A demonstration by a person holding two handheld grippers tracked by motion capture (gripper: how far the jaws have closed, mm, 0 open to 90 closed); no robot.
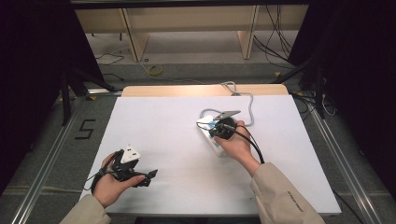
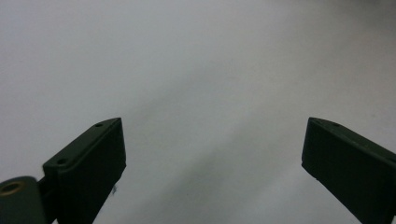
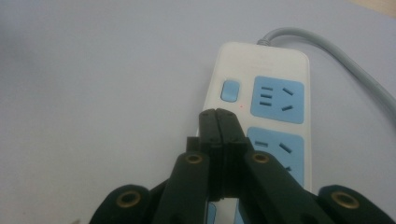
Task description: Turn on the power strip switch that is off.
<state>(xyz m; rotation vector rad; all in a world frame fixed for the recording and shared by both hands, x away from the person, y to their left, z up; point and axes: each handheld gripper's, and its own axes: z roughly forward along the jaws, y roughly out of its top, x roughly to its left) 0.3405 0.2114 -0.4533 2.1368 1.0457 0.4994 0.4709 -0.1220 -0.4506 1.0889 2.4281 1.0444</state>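
A white power strip (image 1: 207,134) (image 3: 261,60) with blue sockets (image 3: 278,99) and a blue switch (image 3: 230,90) lies on the white table (image 1: 163,121), right of centre. Its grey cable (image 1: 250,105) (image 3: 327,51) runs off toward the back edge. My right gripper (image 1: 211,126) (image 3: 217,114) hovers over the strip. Its jaws are pressed together with nothing between them, and the tips point at the strip's edge just below the switch. At the front left a hand holds my left gripper (image 1: 136,168) (image 2: 212,123), whose jaws stand wide apart over bare table.
Metal rails (image 1: 46,158) run along both sides of the table, with dark curtains beyond them. Behind the table's far edge are wooden furniture legs (image 1: 133,39) and loose cables (image 1: 275,46) on the floor. A "5" mark (image 1: 85,129) is on the floor at left.
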